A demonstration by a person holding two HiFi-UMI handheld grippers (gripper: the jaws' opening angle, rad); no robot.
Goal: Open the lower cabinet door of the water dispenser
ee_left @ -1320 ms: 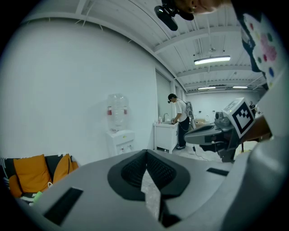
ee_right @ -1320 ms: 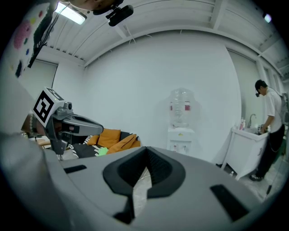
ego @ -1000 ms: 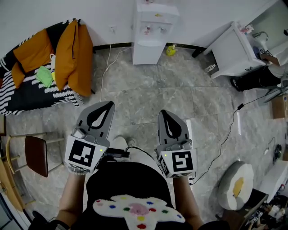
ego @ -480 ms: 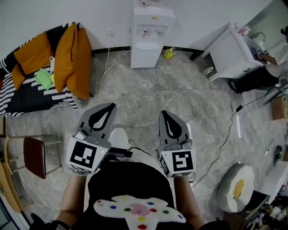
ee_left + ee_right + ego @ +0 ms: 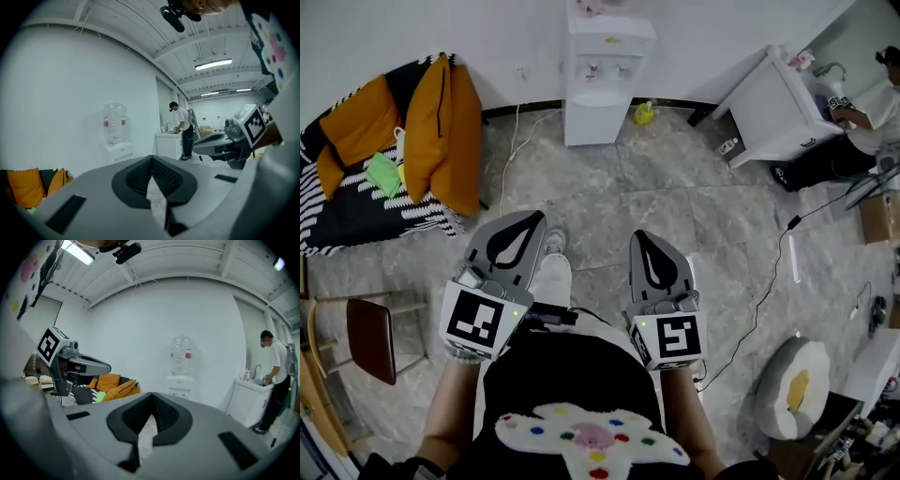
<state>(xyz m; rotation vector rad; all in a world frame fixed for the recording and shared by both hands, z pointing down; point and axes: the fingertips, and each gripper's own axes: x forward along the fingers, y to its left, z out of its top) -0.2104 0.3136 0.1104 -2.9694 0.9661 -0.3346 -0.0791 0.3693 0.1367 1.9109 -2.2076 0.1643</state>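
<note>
A shoe (image 5: pixel 553 241) has stepped forward and the water dispenser (image 5: pixel 602 70), at top centre of the frame, has drifted left: the approach is not finished. The left gripper (image 5: pixel 526 221) and right gripper (image 5: pixel 643 237) are clenched and empty, well short of its lower cabinet door (image 5: pixel 588 123).

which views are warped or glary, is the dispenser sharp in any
Head view: even light, sharp, dispenser clear, only mild bowing at the edges. Left gripper view: heavy fisheye, black corners, ceiling lamp blown out, dispenser small and soft. Right gripper view: same fisheye, dispenser pale against the white wall.
</note>
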